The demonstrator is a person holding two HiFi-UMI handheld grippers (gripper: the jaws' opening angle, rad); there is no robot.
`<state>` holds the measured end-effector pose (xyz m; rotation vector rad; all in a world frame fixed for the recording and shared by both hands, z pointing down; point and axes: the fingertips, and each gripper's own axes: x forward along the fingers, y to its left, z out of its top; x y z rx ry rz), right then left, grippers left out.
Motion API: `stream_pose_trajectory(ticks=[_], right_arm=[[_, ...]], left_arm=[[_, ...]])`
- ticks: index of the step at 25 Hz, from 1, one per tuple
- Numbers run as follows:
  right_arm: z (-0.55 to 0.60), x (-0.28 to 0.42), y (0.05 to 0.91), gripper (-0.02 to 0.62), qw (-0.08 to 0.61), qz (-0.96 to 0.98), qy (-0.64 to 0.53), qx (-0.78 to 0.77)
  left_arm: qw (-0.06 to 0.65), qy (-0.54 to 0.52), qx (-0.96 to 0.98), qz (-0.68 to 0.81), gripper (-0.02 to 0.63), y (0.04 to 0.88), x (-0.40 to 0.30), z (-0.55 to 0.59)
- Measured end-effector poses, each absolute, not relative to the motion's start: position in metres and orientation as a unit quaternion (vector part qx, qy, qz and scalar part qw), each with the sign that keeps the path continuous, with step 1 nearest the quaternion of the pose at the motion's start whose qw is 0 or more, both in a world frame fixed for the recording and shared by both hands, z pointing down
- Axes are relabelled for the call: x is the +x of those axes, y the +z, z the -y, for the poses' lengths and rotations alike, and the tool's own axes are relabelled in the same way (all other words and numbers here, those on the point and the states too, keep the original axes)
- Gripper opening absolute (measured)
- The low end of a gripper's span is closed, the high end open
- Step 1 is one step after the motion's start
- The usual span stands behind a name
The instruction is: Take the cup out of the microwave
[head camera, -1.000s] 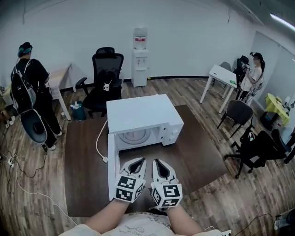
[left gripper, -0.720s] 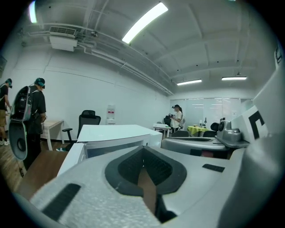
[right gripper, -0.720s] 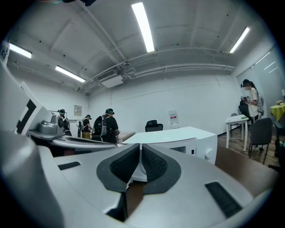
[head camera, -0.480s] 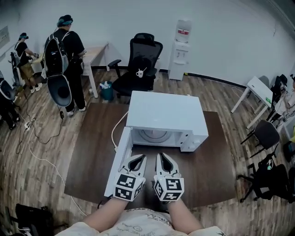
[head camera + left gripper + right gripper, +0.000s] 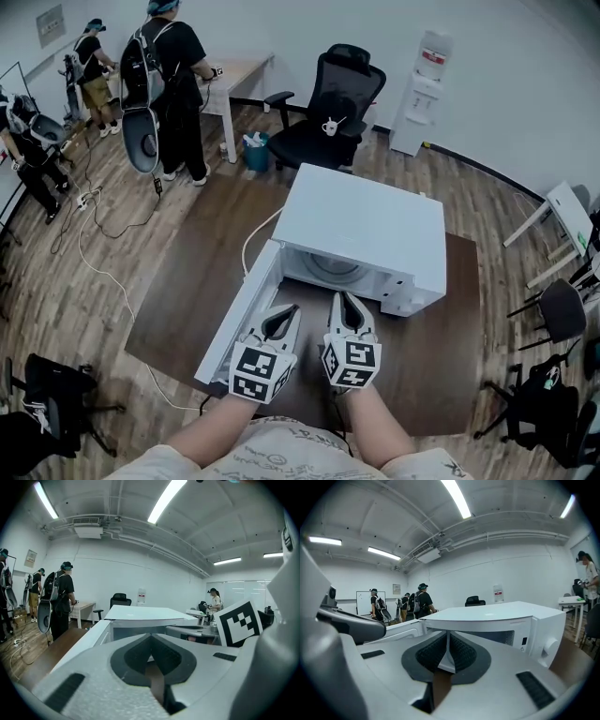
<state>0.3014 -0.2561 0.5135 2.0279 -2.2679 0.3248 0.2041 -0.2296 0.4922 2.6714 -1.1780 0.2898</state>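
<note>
The white microwave (image 5: 361,220) stands on a dark brown table (image 5: 178,309). Its door (image 5: 239,314) hangs open toward the left. Inside the cavity I see only the round turntable (image 5: 333,269); no cup shows in the part I can see. My left gripper (image 5: 286,312) and right gripper (image 5: 342,300) sit side by side just in front of the opening, both shut and empty. In the left gripper view the microwave (image 5: 140,616) lies beyond the shut left gripper (image 5: 150,637). The right gripper view has the microwave (image 5: 497,616) ahead of the shut right gripper (image 5: 447,634).
A black office chair (image 5: 328,122) with a small white mug-like object (image 5: 330,126) on its seat stands behind the table. People with backpacks (image 5: 169,75) stand at the back left by a desk. A white cable (image 5: 251,246) runs from the microwave. Cables lie on the wooden floor.
The head view has swung left and tilted, so the microwave now sits turned and to the right. Both grippers stay shut, side by side, a little closer to the opening.
</note>
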Motion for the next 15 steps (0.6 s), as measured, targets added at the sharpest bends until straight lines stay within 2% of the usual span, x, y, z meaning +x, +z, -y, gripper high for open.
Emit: stream_pose_trajectory(ticks=[10,13,15], right_arm=[[0.317,0.323,0.571,0.02,0.046,0.765,0.113,0.633],[0.338,0.321,0.595,0.114,0.063,0.776,0.128,0.615],[0.35,0.321,0.61,0.114,0.084,0.778,0.133,0.608]], left_arm=[[0.119,0.115,0.89,0.424,0.012,0.516,0.208,0.247],[0.115,0.125,0.88,0.442,0.012,0.524,0.198,0.257],[0.119,0.129,0.875,0.451,0.012,0.529,0.193,0.261]])
